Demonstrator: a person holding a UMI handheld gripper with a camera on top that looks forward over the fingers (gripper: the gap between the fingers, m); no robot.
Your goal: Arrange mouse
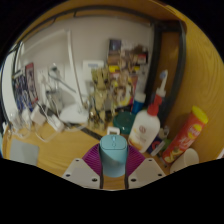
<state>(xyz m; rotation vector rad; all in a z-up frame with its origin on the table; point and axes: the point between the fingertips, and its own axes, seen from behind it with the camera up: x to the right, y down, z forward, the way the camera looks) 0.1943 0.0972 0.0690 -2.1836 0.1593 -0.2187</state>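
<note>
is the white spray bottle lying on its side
No, the white spray bottle stands upright on the wooden table, just ahead of the gripper and beside a red and yellow can.

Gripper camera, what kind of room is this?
Probably a home desk or work corner. The wooden desk is crowded: a white spray bottle, a red can, pictures on the wall. The gripper holds something blue.

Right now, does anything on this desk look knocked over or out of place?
Yes. A red and yellow canister lies tipped over on the table, right of the upright white spray bottle. The gripper is shut on a light blue object.
</note>
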